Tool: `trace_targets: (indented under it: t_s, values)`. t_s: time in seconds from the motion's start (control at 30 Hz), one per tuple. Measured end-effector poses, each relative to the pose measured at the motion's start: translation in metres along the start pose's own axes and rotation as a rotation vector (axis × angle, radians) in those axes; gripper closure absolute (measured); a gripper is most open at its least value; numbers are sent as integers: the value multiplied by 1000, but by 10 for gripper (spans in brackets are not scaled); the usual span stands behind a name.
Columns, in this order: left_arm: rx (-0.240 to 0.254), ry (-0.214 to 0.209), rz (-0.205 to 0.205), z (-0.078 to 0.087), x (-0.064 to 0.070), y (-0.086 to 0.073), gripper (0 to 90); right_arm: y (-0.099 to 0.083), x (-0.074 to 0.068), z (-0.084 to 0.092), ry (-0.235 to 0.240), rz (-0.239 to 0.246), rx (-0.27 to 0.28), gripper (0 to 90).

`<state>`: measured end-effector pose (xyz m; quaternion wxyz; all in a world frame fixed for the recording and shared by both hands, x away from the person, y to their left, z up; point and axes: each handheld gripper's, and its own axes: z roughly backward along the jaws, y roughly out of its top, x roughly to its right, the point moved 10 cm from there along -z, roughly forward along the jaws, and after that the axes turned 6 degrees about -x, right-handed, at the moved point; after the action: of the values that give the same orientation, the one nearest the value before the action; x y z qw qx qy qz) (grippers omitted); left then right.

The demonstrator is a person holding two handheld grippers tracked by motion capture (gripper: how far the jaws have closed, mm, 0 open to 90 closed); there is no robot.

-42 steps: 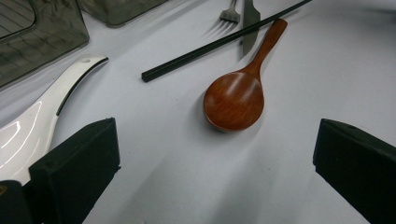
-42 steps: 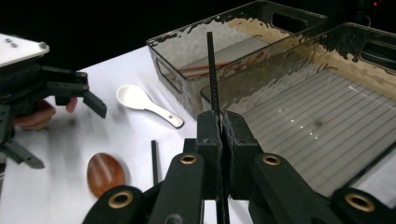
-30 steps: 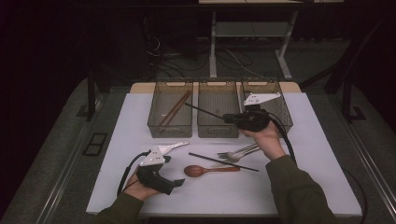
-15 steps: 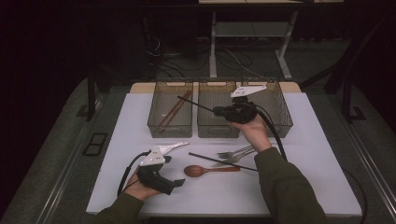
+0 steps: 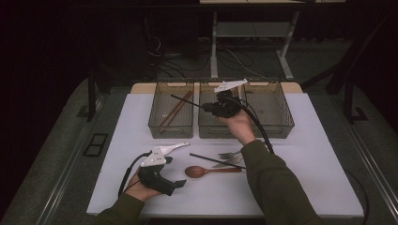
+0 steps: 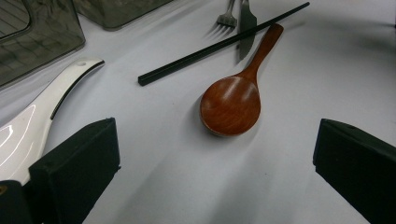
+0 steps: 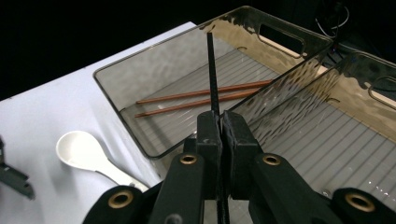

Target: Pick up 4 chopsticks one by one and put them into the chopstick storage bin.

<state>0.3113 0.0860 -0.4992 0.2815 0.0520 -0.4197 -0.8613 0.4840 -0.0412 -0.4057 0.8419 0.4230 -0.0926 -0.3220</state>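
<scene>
Your right gripper [image 7: 219, 123] has its jaws pressed together on a black chopstick [image 7: 212, 70], pinched near one end. Its long axis runs away from the jaws, out over the left bin [image 7: 140, 60], where two brown chopsticks [image 7: 201, 95] already lie. I think you must lower the far tip into this bin. Your left gripper [image 5: 162, 180] rests spread and empty near the wooden spoon [image 6: 231, 105].
</scene>
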Motion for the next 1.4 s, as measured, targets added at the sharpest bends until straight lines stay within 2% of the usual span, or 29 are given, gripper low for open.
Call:
trace_targets:
  t_s: [0.43, 0.5, 0.9, 1.2, 1.27, 1.3, 1.4]
  values:
    - [-4, 4, -11, 1, -1, 0, 0, 13, 0, -37, -28, -20, -45, 857]
    - [8, 1, -5, 0, 0, 1, 0, 16, 0, -44, -33, -23, -50, 857]
    - [2, -8, -9, 0, 1, 0, 0, 28, 1, -82, -86, -6, -132, 857]
    - [4, -10, -18, 0, 1, 1, 0, 34, -6, -102, -83, -12, -162, 856]
    - [3, -11, -19, 0, 1, 1, 0, 35, -8, -105, -71, -21, -164, 831]
    - [3, -10, -19, 0, 1, 1, 0, 36, -9, -106, -65, -29, -157, 726]
    - [4, -11, -20, 0, 1, 1, 0, 36, -10, -105, -67, -28, -153, 602]
